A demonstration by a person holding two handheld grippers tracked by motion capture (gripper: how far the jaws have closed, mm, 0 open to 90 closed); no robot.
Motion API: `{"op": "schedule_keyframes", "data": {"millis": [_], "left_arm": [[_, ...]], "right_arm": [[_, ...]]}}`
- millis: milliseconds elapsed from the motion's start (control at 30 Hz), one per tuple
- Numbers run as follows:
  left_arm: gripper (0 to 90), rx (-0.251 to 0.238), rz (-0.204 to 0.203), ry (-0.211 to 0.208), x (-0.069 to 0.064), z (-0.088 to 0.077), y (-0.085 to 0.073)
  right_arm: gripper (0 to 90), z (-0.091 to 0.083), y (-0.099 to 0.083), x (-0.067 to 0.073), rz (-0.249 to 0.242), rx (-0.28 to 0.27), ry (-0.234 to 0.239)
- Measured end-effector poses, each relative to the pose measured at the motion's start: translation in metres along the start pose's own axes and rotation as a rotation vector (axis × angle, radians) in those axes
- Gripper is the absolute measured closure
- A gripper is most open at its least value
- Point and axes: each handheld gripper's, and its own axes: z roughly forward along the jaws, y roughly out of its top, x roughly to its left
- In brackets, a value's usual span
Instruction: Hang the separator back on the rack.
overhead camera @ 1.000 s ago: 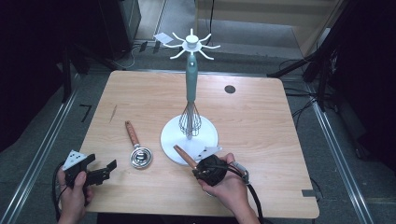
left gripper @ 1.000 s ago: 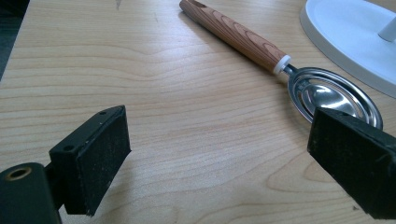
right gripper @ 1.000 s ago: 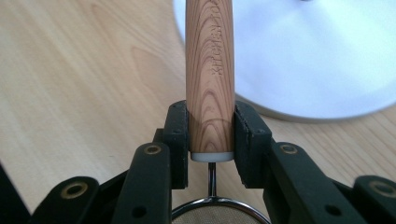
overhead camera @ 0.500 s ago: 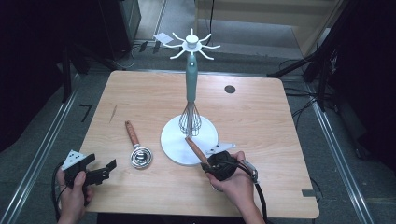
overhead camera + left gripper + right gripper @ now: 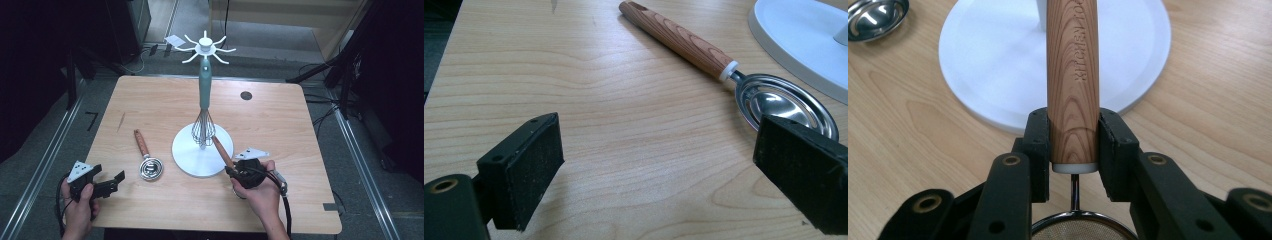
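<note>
My right gripper [image 5: 231, 170] [image 5: 1073, 145] is shut on the wooden handle [image 5: 220, 149] [image 5: 1073, 65] of a small mesh sieve [image 5: 1083, 227], just above its white collar. The handle slants up and away over the white round base [image 5: 186, 156] [image 5: 998, 65] of a utensil stand. The stand has a teal pole [image 5: 205, 90] with white hooks on top, and a wire whisk [image 5: 203, 130] hangs against it. A wooden-handled metal spoon [image 5: 150, 167] [image 5: 784, 100] lies on the table left of the base. My left gripper [image 5: 111, 179] [image 5: 659, 165] is open near the front left corner, facing the spoon.
The stand's base [image 5: 809, 35] lies just beyond the spoon's bowl [image 5: 875, 17]. A dark round hole [image 5: 246, 95] sits in the wooden tabletop at the back right. Metal rails run along both sides of the table. A cable trails from my right gripper off the front edge.
My right hand has carried the sieve to the right along the front of the stand base. The left hand and the spoon have stayed put.
</note>
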Motion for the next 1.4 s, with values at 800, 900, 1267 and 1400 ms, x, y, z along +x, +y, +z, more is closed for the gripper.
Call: {"op": "schedule_keyframes", "data": {"millis": [800,900,1267,1400], "left_arm": [[6.0,0.002,0.020,0.013,-0.003,0.002,-0.001],[6.0,0.002,0.022,0.017,-0.003,0.002,-0.001],[5.9,0.002,0.032,0.024,-0.005,0.002,-0.001],[6.0,0.001,0.036,0.025,-0.005,0.003,-0.001]], "right_arm": [[70.8,-0.025,0.003,-0.012,0.066,-0.174,-0.003],[70.8,-0.027,0.003,-0.012,0.074,-0.184,0.004],[70.8,-0.041,0.009,-0.005,0.082,-0.254,0.025],[70.8,-0.048,0.012,-0.002,0.082,-0.287,0.034]]}}
